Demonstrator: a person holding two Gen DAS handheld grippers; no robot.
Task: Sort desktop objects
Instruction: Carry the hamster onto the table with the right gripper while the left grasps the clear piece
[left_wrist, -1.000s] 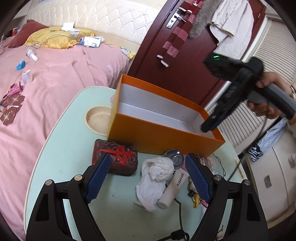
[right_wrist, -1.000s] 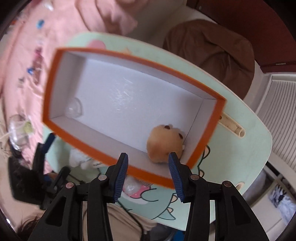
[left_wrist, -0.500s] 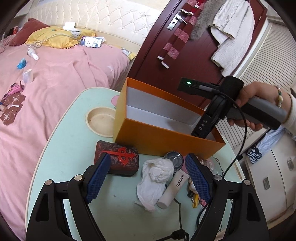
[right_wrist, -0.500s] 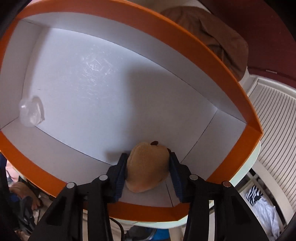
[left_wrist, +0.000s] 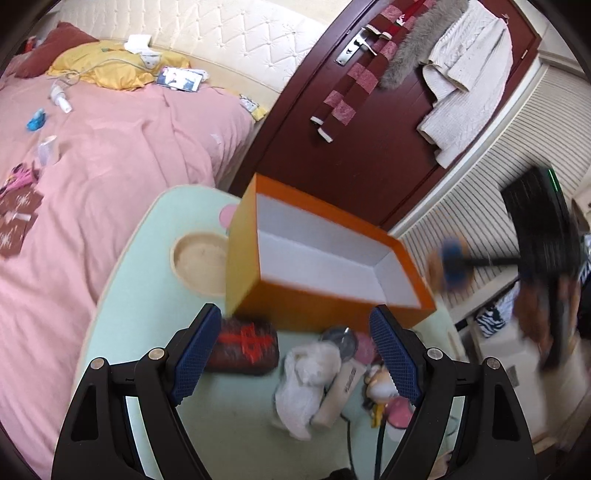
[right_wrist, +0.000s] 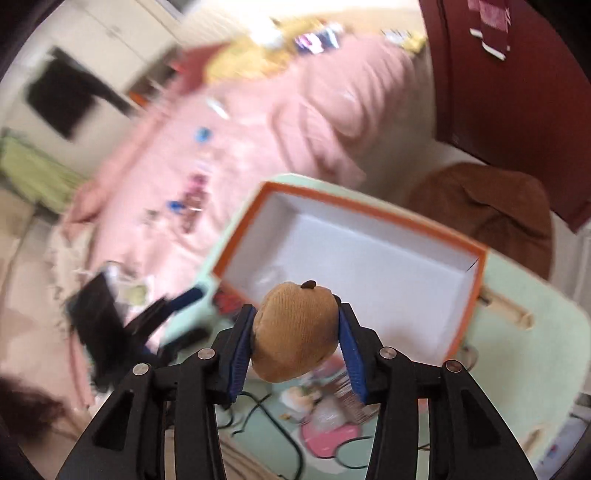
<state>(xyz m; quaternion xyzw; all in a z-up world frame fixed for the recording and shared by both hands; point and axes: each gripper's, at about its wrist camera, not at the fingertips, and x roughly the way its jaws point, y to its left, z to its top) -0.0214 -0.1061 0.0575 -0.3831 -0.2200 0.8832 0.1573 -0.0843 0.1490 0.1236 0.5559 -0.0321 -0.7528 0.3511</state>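
My right gripper (right_wrist: 295, 332) grips the plush (right_wrist: 293, 332), both pads pressed on its sides though the jaws are easing open a little. The box (right_wrist: 369, 258) sits ahead of and below the jaws, on the table (right_wrist: 517, 332). My left gripper (left_wrist: 291, 354) hangs released with nothing between its pads; the red block (left_wrist: 243, 345), tissue (left_wrist: 306, 376) and tube (left_wrist: 341, 391) lie just ahead of them. I'd hold the squeeze firm, since the soft plush could slip, and let go only when it's low over its spot.
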